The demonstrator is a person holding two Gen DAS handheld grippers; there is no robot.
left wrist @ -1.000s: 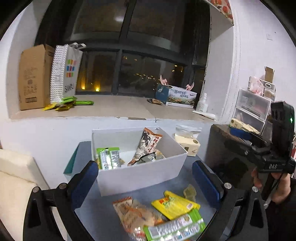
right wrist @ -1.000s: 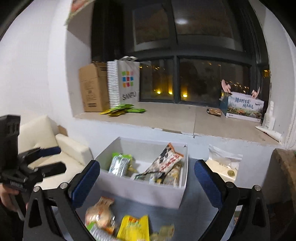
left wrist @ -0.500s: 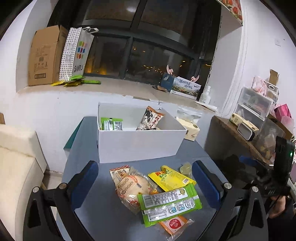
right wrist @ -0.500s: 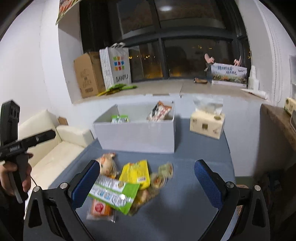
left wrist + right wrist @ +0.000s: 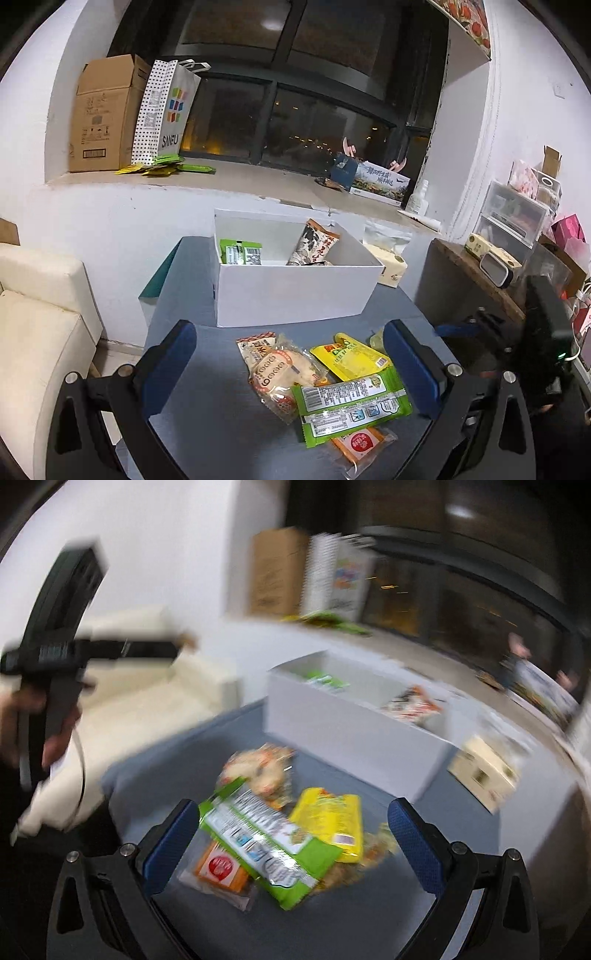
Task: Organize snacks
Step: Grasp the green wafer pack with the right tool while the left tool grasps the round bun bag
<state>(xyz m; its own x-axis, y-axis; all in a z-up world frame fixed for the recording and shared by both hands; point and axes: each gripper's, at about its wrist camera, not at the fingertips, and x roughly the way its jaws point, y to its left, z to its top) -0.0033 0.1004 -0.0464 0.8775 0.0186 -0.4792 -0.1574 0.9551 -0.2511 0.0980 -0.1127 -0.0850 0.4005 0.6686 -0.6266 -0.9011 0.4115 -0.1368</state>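
Observation:
A pile of snack packets lies on the blue-grey table [image 5: 207, 424]: a green packet [image 5: 351, 404], a yellow packet [image 5: 349, 356], a clear bag of round biscuits [image 5: 284, 373] and an orange packet [image 5: 360, 443]. Behind stands a white box [image 5: 291, 291] holding a green packet [image 5: 240, 253] and a patterned bag [image 5: 314, 245]. My left gripper [image 5: 291, 376] is open above the pile. My right gripper [image 5: 291, 845] is open over the same pile, with the green packet [image 5: 266, 834] and the yellow packet [image 5: 328, 823] between its fingers; that view is blurred.
A tissue box [image 5: 388, 264] sits to the right of the white box. A cream sofa [image 5: 33, 325] stands left of the table. A wooden side table [image 5: 476, 280] with storage boxes is at the right. A cardboard box [image 5: 101, 114] and a shopping bag [image 5: 166, 114] stand on the sill.
Both grippers have pulled back from the white box and tilted down toward the snack pile. The right gripper is moving fast and swung left over the pile.

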